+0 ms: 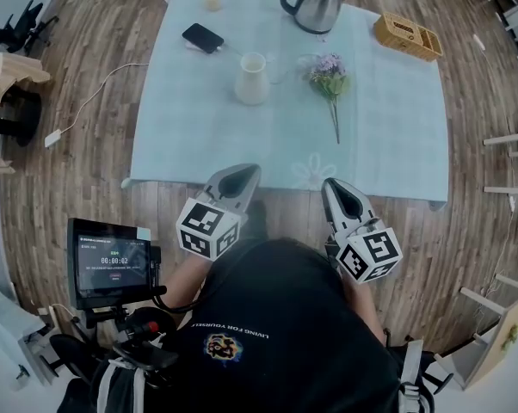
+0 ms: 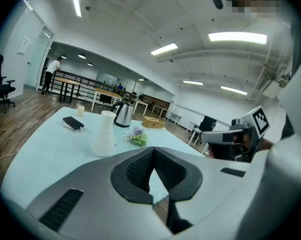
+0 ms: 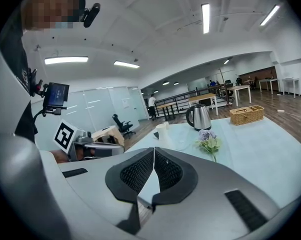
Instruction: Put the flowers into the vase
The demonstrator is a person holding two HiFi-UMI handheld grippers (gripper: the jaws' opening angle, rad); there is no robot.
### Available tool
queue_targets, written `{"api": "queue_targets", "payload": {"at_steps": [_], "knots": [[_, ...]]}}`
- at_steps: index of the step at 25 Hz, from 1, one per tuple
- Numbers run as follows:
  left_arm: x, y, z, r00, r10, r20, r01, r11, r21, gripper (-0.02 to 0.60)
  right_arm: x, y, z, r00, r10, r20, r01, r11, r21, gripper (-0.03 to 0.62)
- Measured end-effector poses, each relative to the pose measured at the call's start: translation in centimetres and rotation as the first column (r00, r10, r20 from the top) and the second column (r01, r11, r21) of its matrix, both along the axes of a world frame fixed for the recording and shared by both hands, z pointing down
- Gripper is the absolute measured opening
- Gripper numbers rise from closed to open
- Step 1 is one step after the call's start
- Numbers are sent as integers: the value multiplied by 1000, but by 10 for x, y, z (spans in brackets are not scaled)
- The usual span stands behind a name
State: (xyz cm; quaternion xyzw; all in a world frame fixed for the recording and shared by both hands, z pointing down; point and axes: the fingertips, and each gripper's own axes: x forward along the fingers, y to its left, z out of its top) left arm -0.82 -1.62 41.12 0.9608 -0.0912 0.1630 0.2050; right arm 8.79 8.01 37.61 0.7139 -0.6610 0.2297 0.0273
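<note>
The flowers [image 1: 329, 77] lie flat on the bench [image 1: 199, 144], blooms far and stem running back toward the near edge. They are almost straight ahead of the right hand-held gripper [image 1: 329, 184], the nearer of the two. The vase [image 1: 251, 78] stands upright to their left, apart from them and ahead of the left hand-held gripper [image 1: 250, 171]. Both hand-held grippers have their jaws pressed together on nothing, short of the bench's near edge.

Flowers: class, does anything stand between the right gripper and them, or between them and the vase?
Only bare tablecloth lies between the right gripper and the flowers. Between the flowers and the vase something faint and clear sits on the cloth, too indistinct to name; otherwise the way looks open.
</note>
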Motion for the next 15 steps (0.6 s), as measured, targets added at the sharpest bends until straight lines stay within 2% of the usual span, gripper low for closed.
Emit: {"api": "queue_targets", "payload": {"at_steps": [15], "knots": [[-5, -4, 6, 1000, -18, -16, 18, 1000, -7, 9, -4, -5, 0, 1000, -17, -20, 17, 1000, -5, 21]]}}
